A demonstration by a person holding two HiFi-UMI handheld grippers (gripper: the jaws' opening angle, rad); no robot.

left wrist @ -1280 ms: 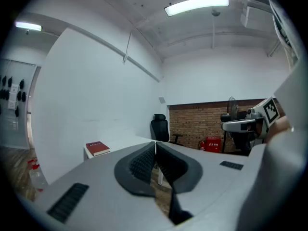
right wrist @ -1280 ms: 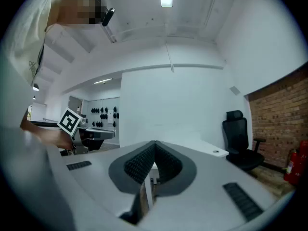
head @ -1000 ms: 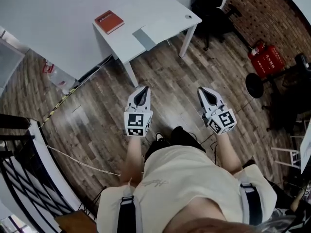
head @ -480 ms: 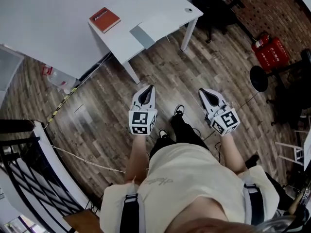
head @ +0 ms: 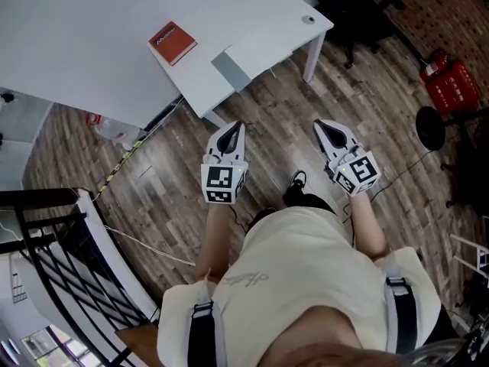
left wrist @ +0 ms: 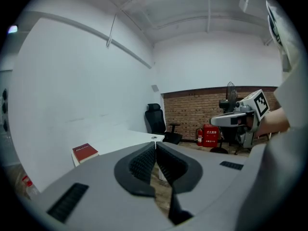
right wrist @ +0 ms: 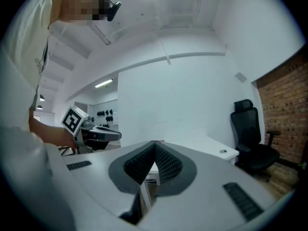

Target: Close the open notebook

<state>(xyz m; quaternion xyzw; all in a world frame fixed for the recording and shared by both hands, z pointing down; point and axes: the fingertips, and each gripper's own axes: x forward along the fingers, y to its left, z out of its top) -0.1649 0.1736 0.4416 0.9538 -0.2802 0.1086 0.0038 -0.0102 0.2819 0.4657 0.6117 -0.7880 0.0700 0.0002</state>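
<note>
left gripper [head: 234,128] first: its jaws are pressed together, ribbed pads meeting in a line, nothing between them. you can see it plainly in its own view [left wrist: 155,146]. right gripper [head: 322,125], same story: jaws together in its own view [right wrist: 155,145], empty.

from the head view i've got both held out in front of me, side by side and apart from each other, over the wooden floor [head: 275,121], both noses aimed toward the white table [head: 76,60]. neither one touches it. each gripper shows up in the other's view: the right off to one side of the left gripper view [left wrist: 240,119], the left off to one side of the right gripper view [right wrist: 91,131].

now the red notebook [head: 172,43]: it lies flat on the table top, cover up, and it looks shut from here. it sits back from the table's near corner, well apart from both grippers. the left gripper view catches it too [left wrist: 85,152], just to the left of my jaws.

nearer the table's edge lies a flat pale thing with a grey strip [head: 230,71]; what it is i can't tell.

past the table's far end, a black office chair [head: 359,14], and a red box [head: 452,84] by the brick wall [left wrist: 202,114]. black railing [head: 53,258] down on my left.
</note>
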